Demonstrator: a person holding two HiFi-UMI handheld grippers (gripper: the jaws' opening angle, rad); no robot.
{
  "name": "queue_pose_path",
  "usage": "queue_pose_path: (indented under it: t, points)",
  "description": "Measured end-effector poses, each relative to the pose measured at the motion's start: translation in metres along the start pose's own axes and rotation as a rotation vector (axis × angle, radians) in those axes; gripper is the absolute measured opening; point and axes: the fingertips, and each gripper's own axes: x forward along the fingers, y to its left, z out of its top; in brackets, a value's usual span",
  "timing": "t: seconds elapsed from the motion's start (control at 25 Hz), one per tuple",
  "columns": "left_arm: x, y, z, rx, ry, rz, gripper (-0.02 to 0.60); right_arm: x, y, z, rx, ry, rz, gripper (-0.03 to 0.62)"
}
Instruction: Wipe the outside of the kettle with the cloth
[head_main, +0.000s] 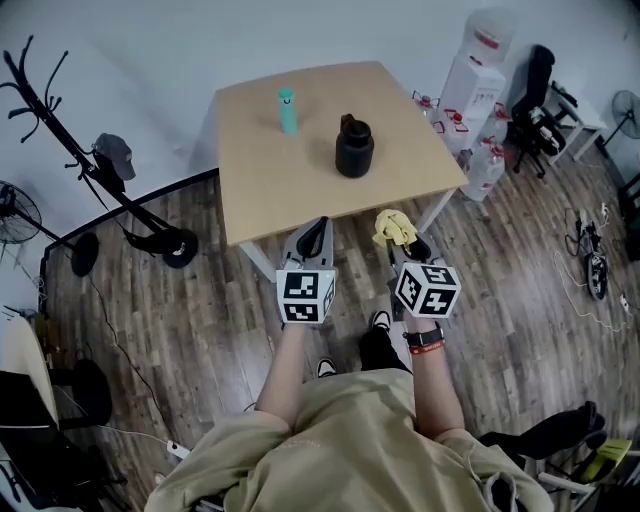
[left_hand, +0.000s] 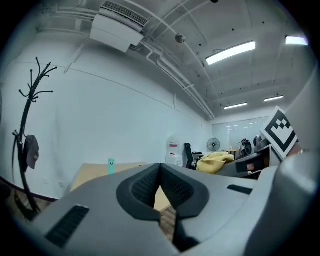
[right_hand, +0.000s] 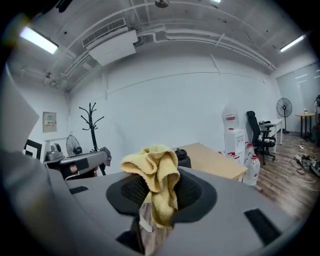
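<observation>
Right gripper: jaws clamped on crumpled yellow cloth. Left gripper: jaws pressed together, nothing between. The 2 grippers side by side at near edge of wooden table. Black kettle upright mid-table, well apart from cloth; teal bottle near it.

Your kettle is squat and black with a lidded top. It stands upright on the table, just above the centre of the head view. Your cloth is yellow and bunched, below and right of the kettle and well apart from it. It is pinched between the jaws of your right gripper, folds puffing above the tips and a tail hanging down.
</observation>
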Motion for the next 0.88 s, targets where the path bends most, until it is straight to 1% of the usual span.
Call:
queue_pose_path:
  t: [0.12,0.24,0.32,0.48,0.6,0.72,0.88]
  points:
    - [0.029,0.004,-0.006,0.003,0.007,0.017,0.024,0.024,-0.021,-0.001,0.019,0.011,-0.004,0.143]
    - [0.071,0.011,-0.007,0.013,0.002,0.037,0.023,0.059,-0.048,0.005,0.034,0.024,0.020,0.143]
    - [0.107,0.011,0.001,0.021,-0.016,0.039,0.023,0.085,-0.071,0.020,0.044,0.019,0.038,0.143]
    - [0.196,0.001,0.026,0.047,-0.054,0.043,0.023,0.139,-0.128,0.066,0.038,-0.006,0.057,0.143]
    - [0.258,-0.007,0.038,0.043,-0.057,0.060,0.023,0.178,-0.173,0.095,0.047,0.002,0.063,0.143]
    - [0.301,-0.012,0.037,0.022,-0.039,0.078,0.023,0.209,-0.201,0.111,0.048,0.017,0.097,0.143]
    - [0.343,-0.013,0.031,0.011,-0.012,0.125,0.023,0.248,-0.228,0.120,0.079,0.051,0.139,0.143]
